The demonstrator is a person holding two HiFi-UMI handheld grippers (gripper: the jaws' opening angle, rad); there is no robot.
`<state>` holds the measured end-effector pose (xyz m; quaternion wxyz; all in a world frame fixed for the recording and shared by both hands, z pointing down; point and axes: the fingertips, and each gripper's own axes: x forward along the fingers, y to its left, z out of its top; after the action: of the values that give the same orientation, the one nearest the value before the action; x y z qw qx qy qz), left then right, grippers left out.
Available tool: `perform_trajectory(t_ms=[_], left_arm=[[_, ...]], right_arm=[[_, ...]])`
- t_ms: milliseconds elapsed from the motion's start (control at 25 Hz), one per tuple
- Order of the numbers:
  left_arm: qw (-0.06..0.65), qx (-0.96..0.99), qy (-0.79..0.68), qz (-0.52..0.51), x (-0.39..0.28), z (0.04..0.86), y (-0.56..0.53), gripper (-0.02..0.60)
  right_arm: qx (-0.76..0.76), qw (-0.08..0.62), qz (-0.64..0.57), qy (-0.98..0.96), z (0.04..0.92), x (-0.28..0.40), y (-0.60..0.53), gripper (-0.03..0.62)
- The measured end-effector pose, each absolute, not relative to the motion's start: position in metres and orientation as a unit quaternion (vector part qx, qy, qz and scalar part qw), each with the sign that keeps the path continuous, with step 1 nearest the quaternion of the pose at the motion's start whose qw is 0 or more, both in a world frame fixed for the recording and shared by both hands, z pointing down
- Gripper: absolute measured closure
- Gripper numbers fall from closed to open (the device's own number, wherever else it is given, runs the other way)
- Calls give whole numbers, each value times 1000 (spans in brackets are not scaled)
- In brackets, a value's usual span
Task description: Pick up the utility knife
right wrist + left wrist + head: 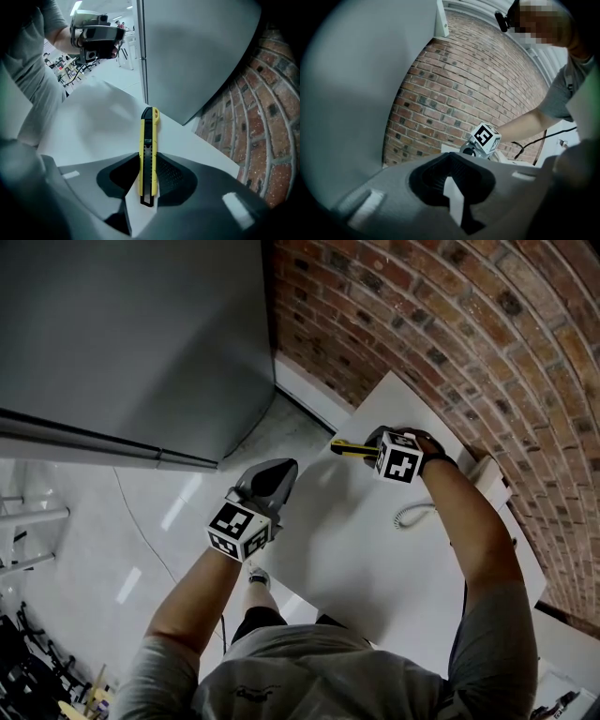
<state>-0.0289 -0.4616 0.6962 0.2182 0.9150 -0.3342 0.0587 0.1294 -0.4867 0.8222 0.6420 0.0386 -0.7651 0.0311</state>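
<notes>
the utility knife (pixel 149 129) is gripped between the pads of the right claw (pixel 148 159), seemingly flat on the desk (pixel 356 549) near its far edge. only the lift is judged left. the left claw (pixel 450 155) is held closed and empty.

The right gripper (pixel 148 161) has its dark pads pressed on a yellow-and-black utility knife (pixel 149 140), which runs away from the camera over the white table (pixel 93 126). Beyond stand a grey panel (pixel 197 56) and a brick wall (pixel 267 122). The left gripper (pixel 96 35) shows at upper left.
</notes>
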Motion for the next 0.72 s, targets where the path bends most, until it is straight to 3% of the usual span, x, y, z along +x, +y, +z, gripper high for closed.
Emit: perform_trajectory(t_ms=[320,720], left_arm=[[183,922,-339,41,-27,639,-466,583],[110,938,-329,1,-11,498,-470,583]], right_arm=[[128,554,85,-819,758,124,-480,467],[288,314,118,-897,569,128,-493,468]])
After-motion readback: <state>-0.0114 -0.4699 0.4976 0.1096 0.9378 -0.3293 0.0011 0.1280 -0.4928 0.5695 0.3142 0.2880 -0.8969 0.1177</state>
